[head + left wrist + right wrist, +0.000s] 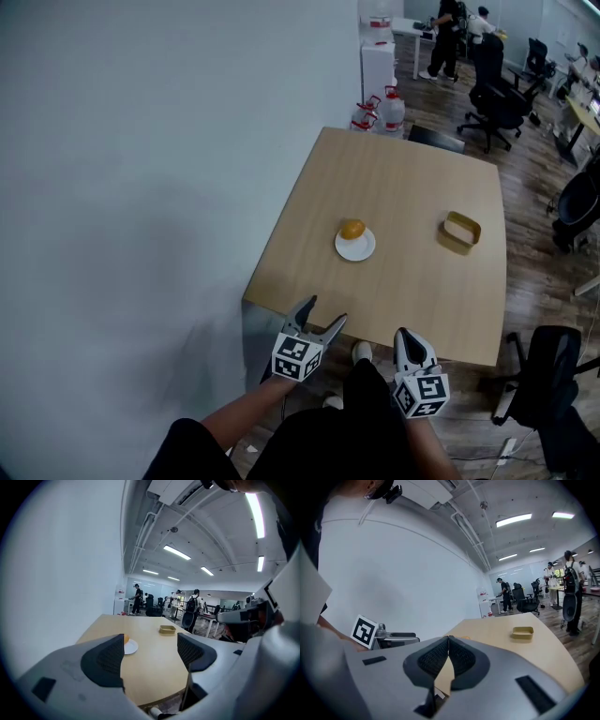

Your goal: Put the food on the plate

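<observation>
An orange, roundish piece of food (352, 229) rests on the far edge of a small white plate (356, 247) in the middle of the wooden table (394, 281). The same plate (131, 646) shows in the left gripper view, with the food (126, 639) half hidden behind the left jaw. My left gripper (324, 317) is held open at the table's near edge, nothing between its jaws. To its right, my right gripper (407, 341) hangs at the near edge, shut and empty; its pads (440, 655) meet.
A shallow tan tray (460, 231) sits to the right of the plate, also seen as the tray (522, 632) in the right gripper view. A white wall runs along the table's left. Office chairs (494, 97), water jugs (390, 108) and people stand beyond the table.
</observation>
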Action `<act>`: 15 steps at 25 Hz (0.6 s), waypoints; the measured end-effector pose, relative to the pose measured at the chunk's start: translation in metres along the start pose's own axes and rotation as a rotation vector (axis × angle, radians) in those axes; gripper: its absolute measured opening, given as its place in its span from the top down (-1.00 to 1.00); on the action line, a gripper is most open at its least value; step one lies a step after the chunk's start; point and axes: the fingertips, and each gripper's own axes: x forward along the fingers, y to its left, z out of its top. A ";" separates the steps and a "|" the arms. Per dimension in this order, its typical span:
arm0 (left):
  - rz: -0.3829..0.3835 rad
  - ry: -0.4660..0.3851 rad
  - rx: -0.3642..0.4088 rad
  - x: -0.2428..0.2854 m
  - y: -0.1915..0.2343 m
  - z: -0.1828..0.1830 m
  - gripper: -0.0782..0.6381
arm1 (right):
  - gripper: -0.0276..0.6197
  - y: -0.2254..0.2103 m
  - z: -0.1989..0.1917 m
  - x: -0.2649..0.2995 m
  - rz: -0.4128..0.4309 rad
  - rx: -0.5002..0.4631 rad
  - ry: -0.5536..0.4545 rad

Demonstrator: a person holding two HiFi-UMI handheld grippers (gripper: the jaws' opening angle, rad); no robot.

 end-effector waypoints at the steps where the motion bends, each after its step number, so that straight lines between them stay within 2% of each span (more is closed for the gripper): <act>1: 0.000 -0.011 0.009 -0.012 -0.006 0.000 -0.13 | 0.73 0.006 0.001 -0.007 -0.003 -0.004 -0.007; 3: 0.007 -0.043 -0.001 -0.035 -0.014 0.002 -0.13 | 0.73 0.017 0.001 -0.020 -0.009 -0.014 -0.020; 10: -0.002 -0.192 -0.177 -0.100 -0.045 0.024 -0.10 | 0.73 0.040 0.010 -0.051 -0.025 -0.064 -0.041; 11: -0.012 -0.208 -0.201 -0.107 -0.050 0.028 0.05 | 0.73 0.041 0.013 -0.055 -0.032 -0.069 -0.050; 13: -0.040 -0.245 -0.253 -0.117 -0.060 0.037 0.47 | 0.73 0.041 0.021 -0.063 -0.044 -0.071 -0.066; 15: -0.048 -0.264 -0.253 -0.123 -0.067 0.044 0.59 | 0.73 0.042 0.030 -0.070 -0.051 -0.062 -0.084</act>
